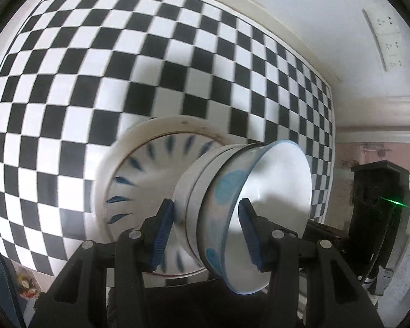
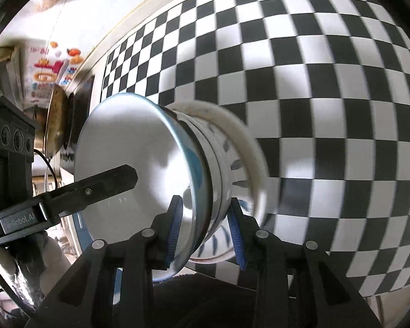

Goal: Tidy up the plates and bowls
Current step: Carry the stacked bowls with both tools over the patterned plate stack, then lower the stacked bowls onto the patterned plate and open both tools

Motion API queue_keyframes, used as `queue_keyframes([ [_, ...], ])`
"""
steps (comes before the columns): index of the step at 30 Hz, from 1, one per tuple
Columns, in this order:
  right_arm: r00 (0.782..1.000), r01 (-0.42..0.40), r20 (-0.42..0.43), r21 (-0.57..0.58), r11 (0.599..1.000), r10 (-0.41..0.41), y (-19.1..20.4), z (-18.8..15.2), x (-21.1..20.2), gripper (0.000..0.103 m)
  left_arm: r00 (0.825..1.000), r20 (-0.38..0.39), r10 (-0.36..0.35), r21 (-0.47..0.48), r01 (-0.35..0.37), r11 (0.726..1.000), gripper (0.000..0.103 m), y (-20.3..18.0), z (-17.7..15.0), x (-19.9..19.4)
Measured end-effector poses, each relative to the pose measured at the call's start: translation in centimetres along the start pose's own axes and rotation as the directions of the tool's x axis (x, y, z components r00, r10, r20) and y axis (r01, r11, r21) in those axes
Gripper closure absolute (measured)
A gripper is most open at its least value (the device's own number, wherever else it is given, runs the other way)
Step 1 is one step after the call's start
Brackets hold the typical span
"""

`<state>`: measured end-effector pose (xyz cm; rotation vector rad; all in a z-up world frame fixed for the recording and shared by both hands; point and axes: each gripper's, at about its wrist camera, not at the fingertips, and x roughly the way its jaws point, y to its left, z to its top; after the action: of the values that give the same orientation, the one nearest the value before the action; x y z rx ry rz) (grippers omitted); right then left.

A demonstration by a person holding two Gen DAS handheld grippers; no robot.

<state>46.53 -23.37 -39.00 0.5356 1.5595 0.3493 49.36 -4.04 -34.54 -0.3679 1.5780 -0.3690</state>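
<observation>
Left tongs (image 1: 205, 232) and right tongs (image 2: 205, 229), each closed on the stack of dishes from opposite sides: one blue ribbed pad lies inside the top bowl (image 1: 273, 191), the other under the stack's lower rim. The stack comprises a bowl with white interior and blue-patterned outer wall (image 2: 139, 169), nested in further white bowls (image 1: 194, 191), all seated on a plate with blue dash marks (image 1: 139, 180) and a thick white rim. The stack appears above the black-and-white checkered surface (image 1: 123, 68), near the surface's near edge; whether the plate touches it cannot be told. In the right wrist view, a black finger of the left tongs (image 2: 106, 183) reaches into the top bowl. Beyond the surface's edge: a white wall with sockets (image 1: 388, 38) and a brass-coloured pan (image 2: 56, 120).
</observation>
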Motion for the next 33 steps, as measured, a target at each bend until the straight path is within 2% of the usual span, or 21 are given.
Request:
queue_keyframes([
  [7, 0.999, 0.027, -0.037, -0.041, 0.999, -0.029, 2.4, 0.8, 3.1, 0.067, 1.0, -0.002, 0.003, -0.068, -0.003, 0.998, 0.058, 2.8, -0.5, 0.5],
  [14, 0.997, 0.059, -0.044, -0.067, 0.996, -0.062, 3.9, 1.5, 4.9, 0.067, 1.0, -0.005, 0.012, -0.081, -0.012, 0.997, 0.058, 3.7, -0.8, 0.8],
  [33, 0.991, 0.134, -0.013, -0.096, 0.986, -0.136, 3.3, 0.6, 3.3, 0.069, 0.999, -0.022, 0.027, -0.081, -0.028, 0.996, 0.058, 3.1, -1.3, 1.9],
])
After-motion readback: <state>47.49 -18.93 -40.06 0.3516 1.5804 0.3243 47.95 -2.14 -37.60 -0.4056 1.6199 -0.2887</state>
